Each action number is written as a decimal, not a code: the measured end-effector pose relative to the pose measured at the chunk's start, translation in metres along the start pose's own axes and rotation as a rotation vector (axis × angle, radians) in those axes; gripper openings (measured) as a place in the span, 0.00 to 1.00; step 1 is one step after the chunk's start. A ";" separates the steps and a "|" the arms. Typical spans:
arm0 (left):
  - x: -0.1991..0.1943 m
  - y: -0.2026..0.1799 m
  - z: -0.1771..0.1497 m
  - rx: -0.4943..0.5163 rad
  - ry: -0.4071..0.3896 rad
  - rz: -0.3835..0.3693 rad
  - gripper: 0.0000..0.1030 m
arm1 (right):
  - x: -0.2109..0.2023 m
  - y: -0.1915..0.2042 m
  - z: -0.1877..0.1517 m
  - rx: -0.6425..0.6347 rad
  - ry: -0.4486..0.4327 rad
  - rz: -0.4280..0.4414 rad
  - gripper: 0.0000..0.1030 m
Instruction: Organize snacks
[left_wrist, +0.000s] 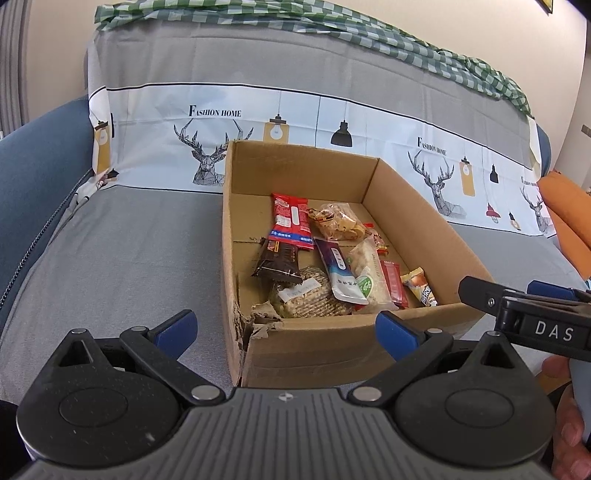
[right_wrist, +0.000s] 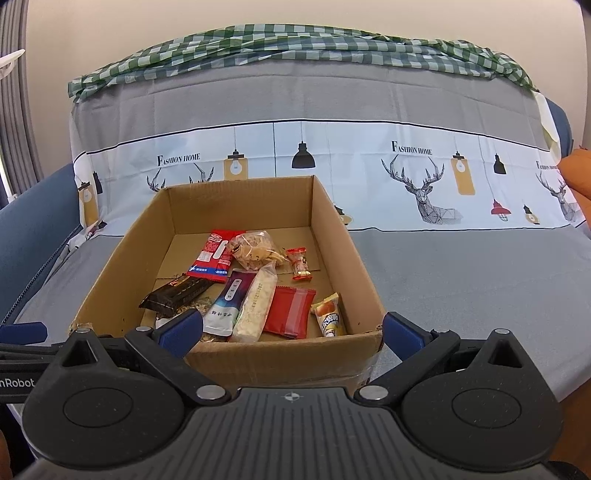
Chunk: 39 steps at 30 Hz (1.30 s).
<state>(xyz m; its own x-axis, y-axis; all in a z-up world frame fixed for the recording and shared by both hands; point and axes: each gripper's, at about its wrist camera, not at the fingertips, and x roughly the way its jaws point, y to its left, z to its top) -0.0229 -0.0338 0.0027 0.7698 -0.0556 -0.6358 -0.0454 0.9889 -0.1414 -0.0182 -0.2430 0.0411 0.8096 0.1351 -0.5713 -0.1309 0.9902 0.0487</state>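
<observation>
Half-buried under the dark wrapper (right_wrist: 176, 295) at seven o'clock: seeded cracker pack (right_wrist: 192, 304), label print unreadable.

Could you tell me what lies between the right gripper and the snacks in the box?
Only the box's near cardboard wall separates the open right gripper from the snacks, as the right wrist view shows.
</observation>
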 end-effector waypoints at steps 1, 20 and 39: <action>0.000 0.000 0.000 0.000 0.000 0.000 0.99 | 0.000 0.000 0.000 0.000 0.000 0.000 0.99; 0.000 -0.002 -0.001 0.008 -0.002 -0.003 0.99 | 0.000 0.002 -0.001 -0.005 0.001 0.000 0.99; 0.000 -0.003 -0.003 0.014 -0.006 -0.007 0.99 | 0.002 0.001 -0.001 -0.015 0.003 0.006 0.99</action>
<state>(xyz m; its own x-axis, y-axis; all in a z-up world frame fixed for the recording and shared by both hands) -0.0243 -0.0376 0.0011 0.7738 -0.0622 -0.6303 -0.0311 0.9903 -0.1358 -0.0179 -0.2416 0.0392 0.8070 0.1406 -0.5736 -0.1440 0.9888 0.0397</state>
